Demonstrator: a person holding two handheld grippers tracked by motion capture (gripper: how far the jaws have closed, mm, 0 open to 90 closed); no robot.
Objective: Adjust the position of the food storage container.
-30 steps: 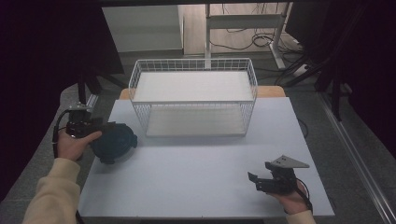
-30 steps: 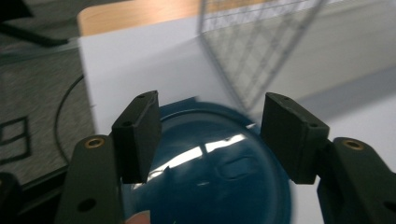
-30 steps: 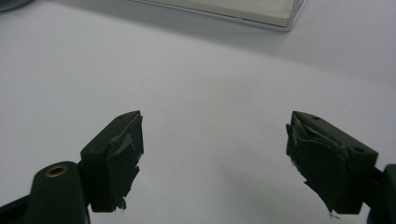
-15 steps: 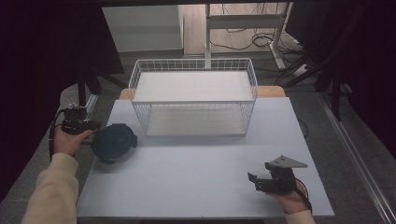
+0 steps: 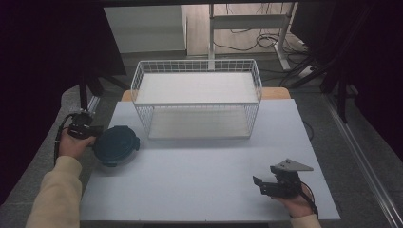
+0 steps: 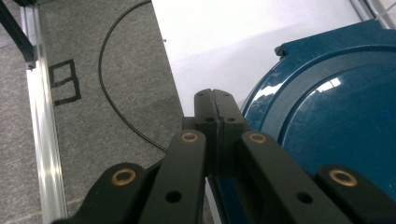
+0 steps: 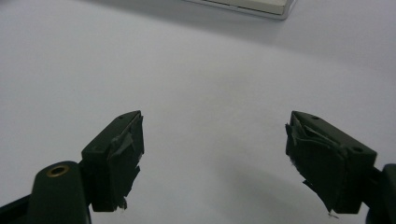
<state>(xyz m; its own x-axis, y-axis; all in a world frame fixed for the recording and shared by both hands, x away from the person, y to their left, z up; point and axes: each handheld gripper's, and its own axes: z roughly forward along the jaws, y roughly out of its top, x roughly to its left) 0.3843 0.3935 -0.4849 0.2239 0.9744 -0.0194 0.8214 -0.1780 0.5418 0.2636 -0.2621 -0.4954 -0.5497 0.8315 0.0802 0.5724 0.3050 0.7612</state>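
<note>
High view: left gripper (image 5: 97, 131) lower than a second ago, now level with the table (image 5: 199, 185) at its left edge. Jaws, wide apart a second ago, just closed fully. Round teal container (image 5: 116, 145) lying flat on the table, touching the jaw tips on their far side, no longer looking tilted as it did a second ago. White wire basket (image 5: 197, 64) well beyond the jaws, empty. Right gripper (image 5: 259, 185) unmoved near the table's front right corner.

Left gripper view: left gripper (image 6: 217, 100) with pads pressed together, nothing seen between the tips. Container (image 6: 336, 107) just right of the jaws, its rim against them. Probably a pinch at the rim; a real hold not confirmed, so test before lifting.

Right gripper view: right gripper (image 7: 215, 140) with jaws apart, bare table (image 7: 210, 70) between and ahead of them.
</note>
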